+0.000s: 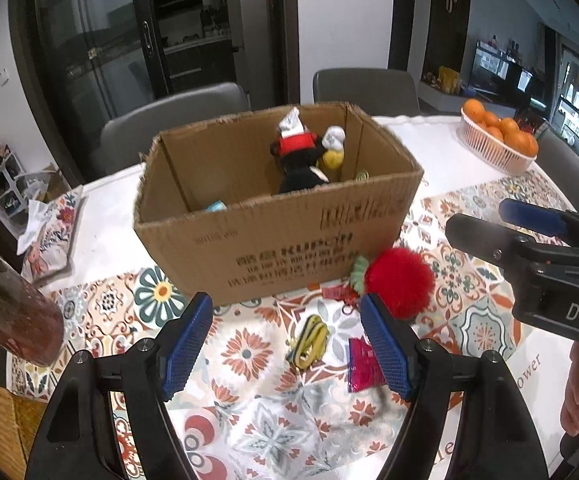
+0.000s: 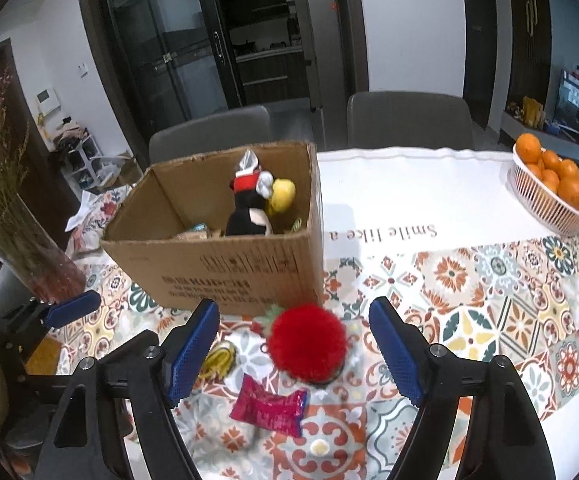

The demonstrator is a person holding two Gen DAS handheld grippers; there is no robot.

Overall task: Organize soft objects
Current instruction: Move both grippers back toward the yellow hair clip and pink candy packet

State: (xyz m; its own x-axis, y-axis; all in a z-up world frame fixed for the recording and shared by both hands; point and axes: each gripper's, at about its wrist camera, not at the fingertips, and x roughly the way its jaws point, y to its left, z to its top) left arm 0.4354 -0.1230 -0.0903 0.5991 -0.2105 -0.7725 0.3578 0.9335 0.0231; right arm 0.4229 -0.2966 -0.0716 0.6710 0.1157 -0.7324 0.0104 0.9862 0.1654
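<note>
This is a home dining room: a tabletop (image 2: 429, 184) under a flower-patterned cloth has grey upholstered chairs (image 2: 409, 120) drawn up to it and a basket of oranges (image 2: 553, 196) on it. A vase of dried flowers (image 2: 13, 216) stands at one side. Behind are glass-fronted cabinets (image 2: 169, 48) and, far right, a television (image 2: 577, 100).

Brown box (image 2: 225, 268), red pompom (image 2: 308, 343) (green leaf), black-white penguin toy (image 2: 249, 216) with red scarf, pink wrapper (image 2: 270, 405), floral-tile tablecloth (image 2: 489, 320), oranges (image 2: 557, 176) in white basket (image 2: 545, 208).
</note>
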